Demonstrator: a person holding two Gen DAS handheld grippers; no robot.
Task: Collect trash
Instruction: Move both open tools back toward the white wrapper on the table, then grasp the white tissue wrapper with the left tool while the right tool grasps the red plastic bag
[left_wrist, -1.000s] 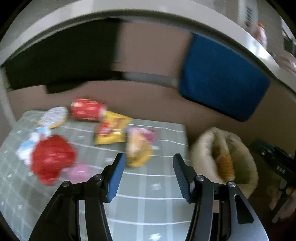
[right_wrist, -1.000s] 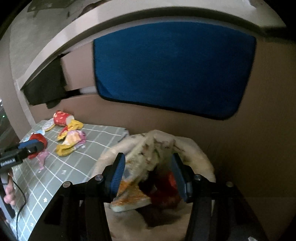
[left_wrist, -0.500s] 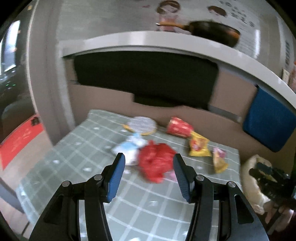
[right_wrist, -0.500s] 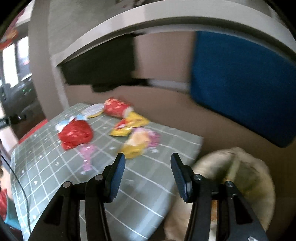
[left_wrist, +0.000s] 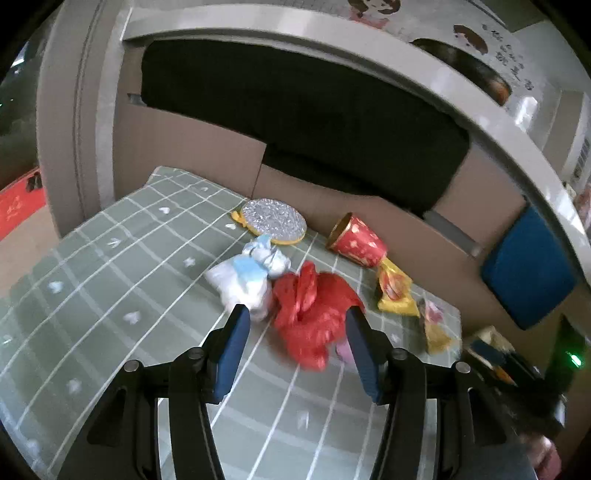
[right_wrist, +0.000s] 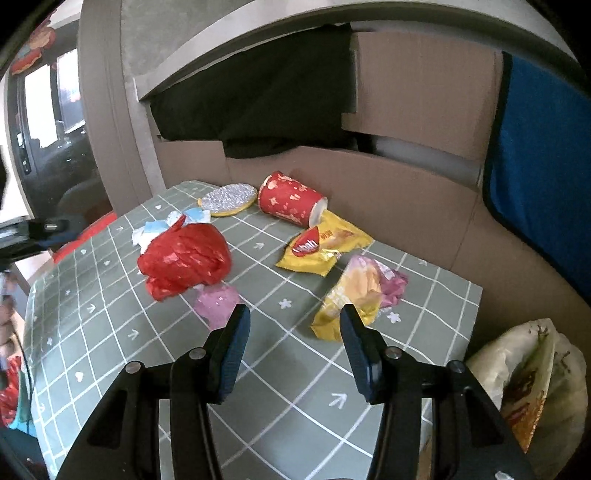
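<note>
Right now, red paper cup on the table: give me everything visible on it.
The red paper cup lies on its side near the back edge of the checked table, close to the cardboard wall. It is red with pale printed shapes and tapers slightly; the pale end faces the yellow snack wrapper, which seems to touch it. The rim looks gold in the left wrist view. The silver foil disc lies just beside it. No gripper touches it.

Bare checked tablecloth (right_wrist: 295, 373) lies open from six o'clock inward. Trash crowds beyond: red plastic bag (right_wrist: 184, 260) at ten, yellow-pink wrapper (right_wrist: 360, 291) at one. Cardboard wall (right_wrist: 388, 206) blocks twelve.
</note>
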